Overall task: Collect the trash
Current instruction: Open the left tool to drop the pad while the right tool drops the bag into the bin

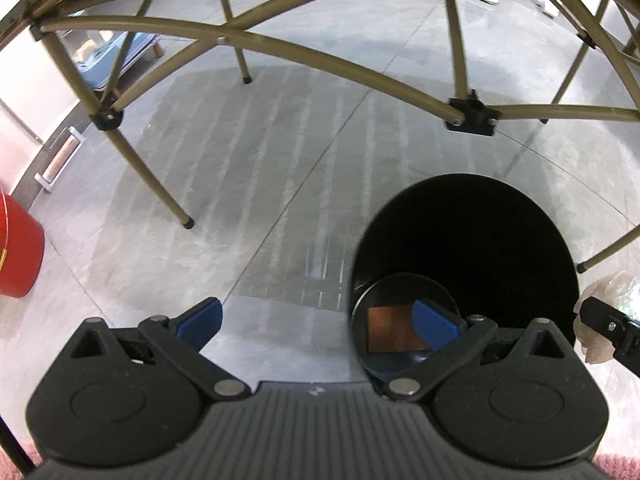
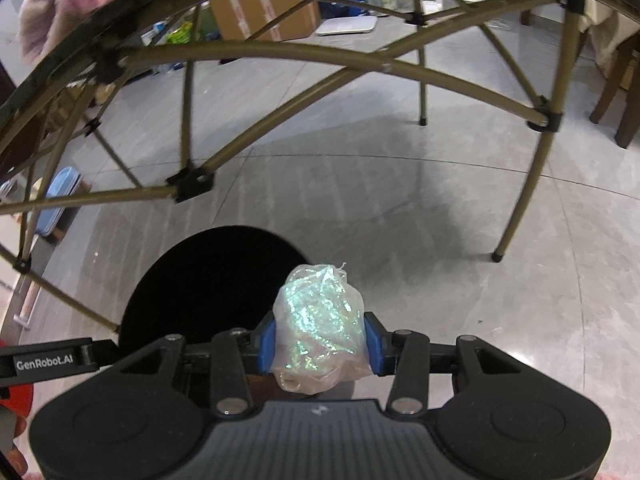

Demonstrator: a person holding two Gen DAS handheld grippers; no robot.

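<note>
A black round bin [image 1: 468, 252] stands on the grey floor; a brown flat piece [image 1: 394, 330] lies at its bottom. My left gripper [image 1: 320, 320] is open and empty, its right finger over the bin's near rim. My right gripper [image 2: 322, 340] is shut on a crumpled iridescent plastic wrapper [image 2: 320, 320], held just right of the bin [image 2: 212, 280]. The wrapper and right gripper tip also show at the right edge of the left wrist view [image 1: 608, 312].
A folding table's tan metal legs and crossbars [image 1: 280, 48] arch over the floor ahead [image 2: 360, 64]. A red bucket [image 1: 16, 248] stands at the left. Cardboard boxes [image 2: 264, 8], bags and a wooden chair [image 2: 624, 92] lie beyond.
</note>
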